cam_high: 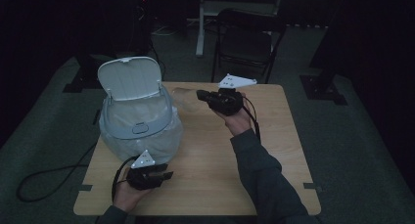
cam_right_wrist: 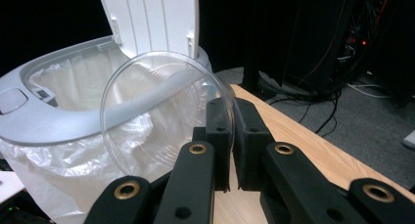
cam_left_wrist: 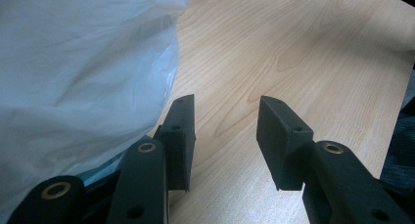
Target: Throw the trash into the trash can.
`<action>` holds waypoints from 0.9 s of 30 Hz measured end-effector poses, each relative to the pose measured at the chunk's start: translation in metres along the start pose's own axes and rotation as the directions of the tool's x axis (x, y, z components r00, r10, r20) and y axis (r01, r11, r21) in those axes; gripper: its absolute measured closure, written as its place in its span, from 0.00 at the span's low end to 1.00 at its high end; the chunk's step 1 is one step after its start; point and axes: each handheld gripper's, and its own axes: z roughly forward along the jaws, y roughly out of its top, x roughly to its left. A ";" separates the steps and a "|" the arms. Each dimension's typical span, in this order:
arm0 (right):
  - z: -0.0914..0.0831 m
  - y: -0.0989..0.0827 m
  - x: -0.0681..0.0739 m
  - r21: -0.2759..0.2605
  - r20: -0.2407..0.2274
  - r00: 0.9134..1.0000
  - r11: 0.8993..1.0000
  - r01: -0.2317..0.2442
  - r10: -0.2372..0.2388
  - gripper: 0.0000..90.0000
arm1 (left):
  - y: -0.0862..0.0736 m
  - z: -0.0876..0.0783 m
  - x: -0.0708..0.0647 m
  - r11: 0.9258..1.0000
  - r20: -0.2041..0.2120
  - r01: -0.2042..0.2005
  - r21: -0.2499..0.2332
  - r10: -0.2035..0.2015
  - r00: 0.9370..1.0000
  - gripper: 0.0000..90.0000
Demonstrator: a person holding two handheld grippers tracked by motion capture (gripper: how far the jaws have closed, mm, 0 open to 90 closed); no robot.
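At the left of the table (cam_high: 205,185), the left tongs (cam_left_wrist: 225,131) rest low beside the bin's plastic liner (cam_left_wrist: 73,77), jaws spread apart with nothing between them, only bare wood showing in the gap. Just beyond stands the white bin (cam_high: 134,121), its lid (cam_high: 129,78) tipped up and back, the liner bulging out under the grey rim (cam_right_wrist: 58,121). To the right, the right tongs (cam_right_wrist: 231,136) are clenched on the edge of a clear plastic lid (cam_right_wrist: 161,111), held in the air beside the bin's opening and slightly above the rim.

The clear disc stands nearly on edge, its flat face turned toward the camera on the tongs and its far edge reaching toward the bin mouth. Being round, it has no real long axis; its plane runs roughly upright, leaning a little away toward the bin.

The risks, as judged from here: the grip is only on a thin slice of rim, so the slick plastic could pivot or slip out before it is over the opening and land on the table. If let go too early or too far to the side, it could strike the grey rim or the raised lid and bounce off. A push against the liner could also shift the light bin.
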 end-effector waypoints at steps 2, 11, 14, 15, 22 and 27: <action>0.000 0.001 0.002 -0.002 -0.003 1.000 1.000 0.003 -0.004 0.96 | 0.000 0.000 0.000 1.000 0.001 0.000 0.001 0.000 1.000 0.66; -0.002 0.007 0.006 -0.013 -0.005 1.000 1.000 0.019 -0.019 0.96 | 0.000 0.000 0.000 1.000 0.002 0.003 -0.004 -0.003 1.000 0.66; -0.004 0.009 0.006 -0.025 0.000 1.000 0.999 0.023 -0.023 0.96 | 0.000 0.001 -0.001 1.000 0.002 0.003 -0.003 -0.003 1.000 0.66; -0.005 0.010 0.006 -0.029 -0.001 1.000 0.999 0.021 -0.021 0.96 | 0.000 0.000 -0.001 1.000 0.001 0.003 -0.003 -0.003 1.000 0.66; -0.007 0.016 0.010 -0.054 -0.010 1.000 0.998 0.028 -0.029 0.96 | 0.000 0.001 -0.001 1.000 0.000 0.002 0.000 -0.002 1.000 0.66; -0.006 0.023 0.015 -0.072 -0.021 0.999 0.997 0.040 -0.042 0.96 | 0.000 0.000 0.000 1.000 0.000 0.002 -0.003 -0.002 1.000 0.66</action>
